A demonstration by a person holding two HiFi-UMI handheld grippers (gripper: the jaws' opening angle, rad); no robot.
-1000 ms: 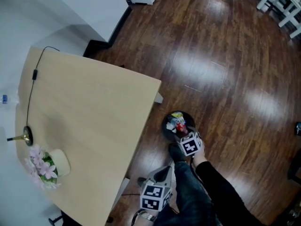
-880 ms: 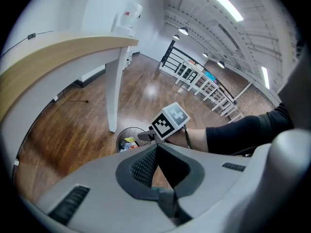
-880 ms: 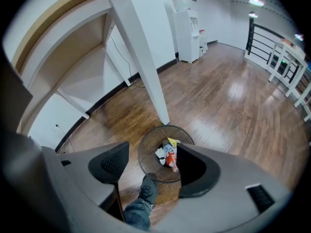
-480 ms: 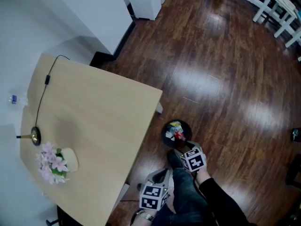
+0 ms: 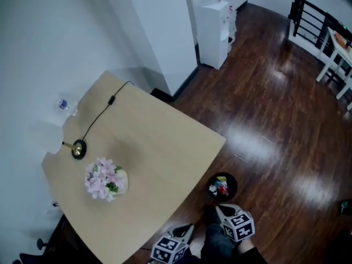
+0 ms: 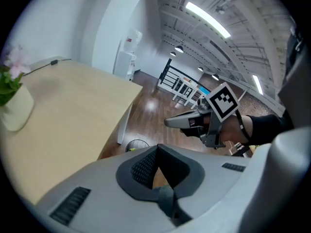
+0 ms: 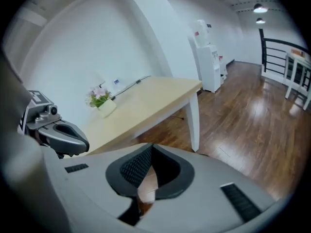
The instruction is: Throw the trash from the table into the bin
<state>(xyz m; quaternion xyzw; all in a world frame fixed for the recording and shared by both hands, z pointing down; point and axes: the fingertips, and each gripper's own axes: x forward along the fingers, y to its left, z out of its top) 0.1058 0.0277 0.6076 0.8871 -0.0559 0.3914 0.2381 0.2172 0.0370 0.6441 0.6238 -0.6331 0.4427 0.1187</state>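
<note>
Beside desk (image 5: 159, 147), head view shows trash (image 5: 222, 187) in bin (image 5: 209, 187); left gripper view shows only bin rim. Left tool (image 6: 158, 152) clenched, empty; right tool (image 7: 151, 149) just clenched, empty.

place: open office-style loft | cues: wooden table (image 5: 154, 164), dark plank floor (image 5: 275, 120), white water dispenser (image 5: 215, 32), black railing (image 5: 308, 21), ceiling strip lights (image 6: 206, 18)

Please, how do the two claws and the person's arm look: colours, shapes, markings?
Both the right claw and the left claw are light grey, with a rounded, beak-like shape and dark textured inner pads. Each carries a white cube with black square markers. The right arm wears a black sleeve.
</note>
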